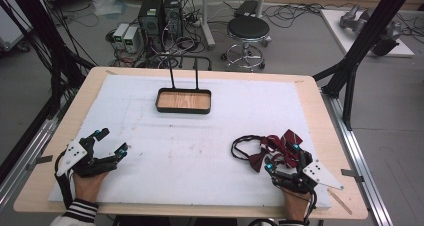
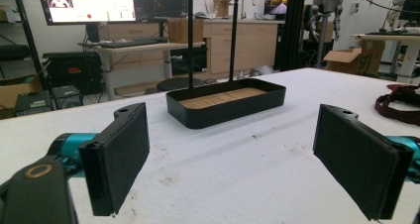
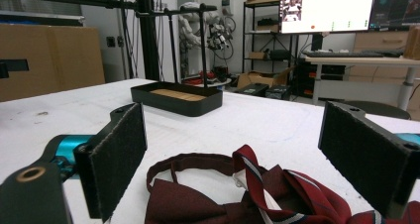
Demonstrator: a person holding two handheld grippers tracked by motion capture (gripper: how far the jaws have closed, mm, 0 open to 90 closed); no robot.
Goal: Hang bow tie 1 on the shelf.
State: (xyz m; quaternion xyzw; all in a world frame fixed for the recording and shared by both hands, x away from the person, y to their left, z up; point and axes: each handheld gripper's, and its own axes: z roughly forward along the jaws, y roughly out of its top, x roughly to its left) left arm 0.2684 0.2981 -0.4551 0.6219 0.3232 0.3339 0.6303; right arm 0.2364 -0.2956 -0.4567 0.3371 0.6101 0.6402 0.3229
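Work appears to be at its start: the right gripper (image 1: 281,159) stands with jaws wide apart and gripping nothing, the dark red bow tie (image 3: 198,204) and the striped tie (image 3: 292,194) lying loose on the white mat (image 1: 200,151) directly between and just ahead of its pads (image 3: 116,159), not yet pressed. The left gripper (image 1: 111,142) is likewise fully open and empty, well apart from the ties, with bare mat before it. The black tray stand (image 1: 183,100) sits far ahead of both grippers, its wooden floor bare as far as these angles show; picking up and, presumably, hanging or placing the ties remains outstanding.
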